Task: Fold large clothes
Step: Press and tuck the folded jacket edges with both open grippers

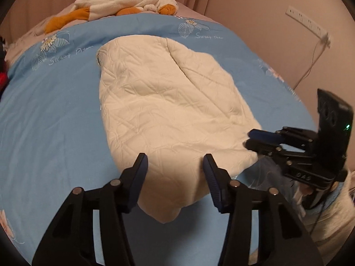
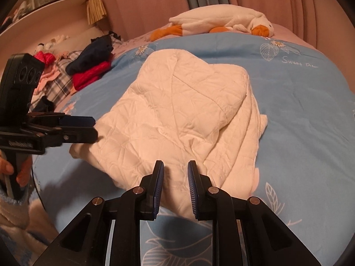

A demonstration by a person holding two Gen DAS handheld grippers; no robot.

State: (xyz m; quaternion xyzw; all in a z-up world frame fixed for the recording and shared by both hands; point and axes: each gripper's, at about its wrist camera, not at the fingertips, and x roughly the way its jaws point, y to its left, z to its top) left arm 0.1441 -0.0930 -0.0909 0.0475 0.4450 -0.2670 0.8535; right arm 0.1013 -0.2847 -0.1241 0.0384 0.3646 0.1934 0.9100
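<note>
A cream quilted garment (image 1: 168, 110) lies partly folded on the blue bed cover (image 1: 51, 115); it also shows in the right wrist view (image 2: 177, 115). My left gripper (image 1: 175, 164) is open, its fingers hovering over the garment's near end with nothing between them. In the right wrist view the left gripper (image 2: 94, 127) is at the garment's left edge. My right gripper (image 2: 175, 170) is open with a narrower gap, over the garment's near hem. In the left wrist view the right gripper (image 1: 249, 138) sits at the garment's right edge.
A white and orange plush duck (image 2: 221, 23) lies at the bed's far end. A pile of red, navy and plaid clothes (image 2: 88, 71) sits at the left side of the bed. A power strip (image 1: 308, 25) with a cable hangs on the right wall.
</note>
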